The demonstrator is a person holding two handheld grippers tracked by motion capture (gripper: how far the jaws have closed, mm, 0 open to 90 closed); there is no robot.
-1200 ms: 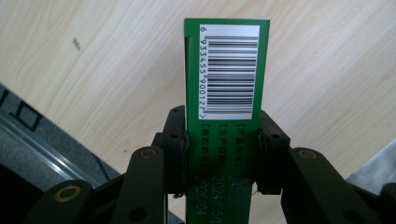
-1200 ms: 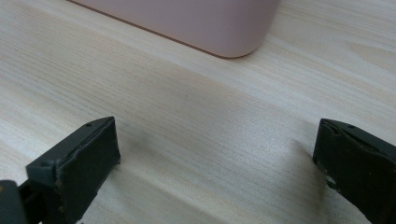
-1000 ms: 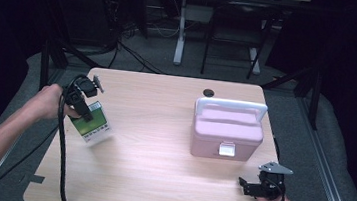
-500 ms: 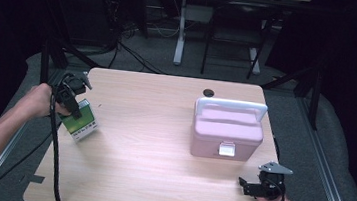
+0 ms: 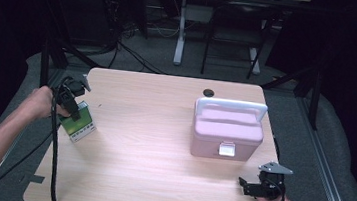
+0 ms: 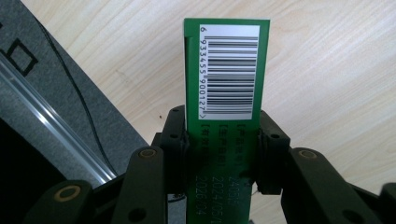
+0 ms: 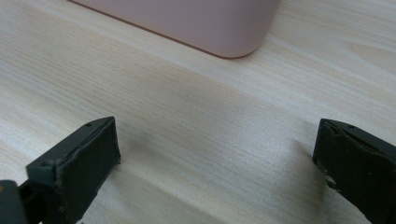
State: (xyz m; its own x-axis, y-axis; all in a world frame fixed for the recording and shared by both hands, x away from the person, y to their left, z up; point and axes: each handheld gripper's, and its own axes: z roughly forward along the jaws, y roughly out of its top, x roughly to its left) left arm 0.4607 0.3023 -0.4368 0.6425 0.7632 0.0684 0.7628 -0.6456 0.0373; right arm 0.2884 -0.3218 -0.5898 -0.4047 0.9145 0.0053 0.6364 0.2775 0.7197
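A small green box (image 5: pixel 78 122) with a white barcode panel (image 6: pixel 229 70) hangs over the table's left edge, clamped by my left gripper (image 5: pixel 73 112). In the left gripper view both jaws press on the box's narrow sides and its green face (image 6: pixel 223 158) runs up between them. A closed pink case (image 5: pixel 227 133) with a white handle and front latch stands right of centre. My right gripper (image 5: pixel 247 187) rests near the front right corner, just in front of the case, open with bare wood between its fingertips (image 7: pixel 88 154). The case's lower corner (image 7: pixel 219 32) lies ahead of it.
A small dark round thing (image 5: pixel 209 92) lies at the table's far edge (image 5: pixel 169 77). Grey floor and a metal rail (image 6: pixel 51 121) lie beyond the left table edge. Desk legs and cables stand behind the table. Bare wood spans the table's centre (image 5: pixel 152 143).
My left gripper has carried the green box leftward and a little lower, toward the table's left edge. The right gripper and the pink case have stayed put.
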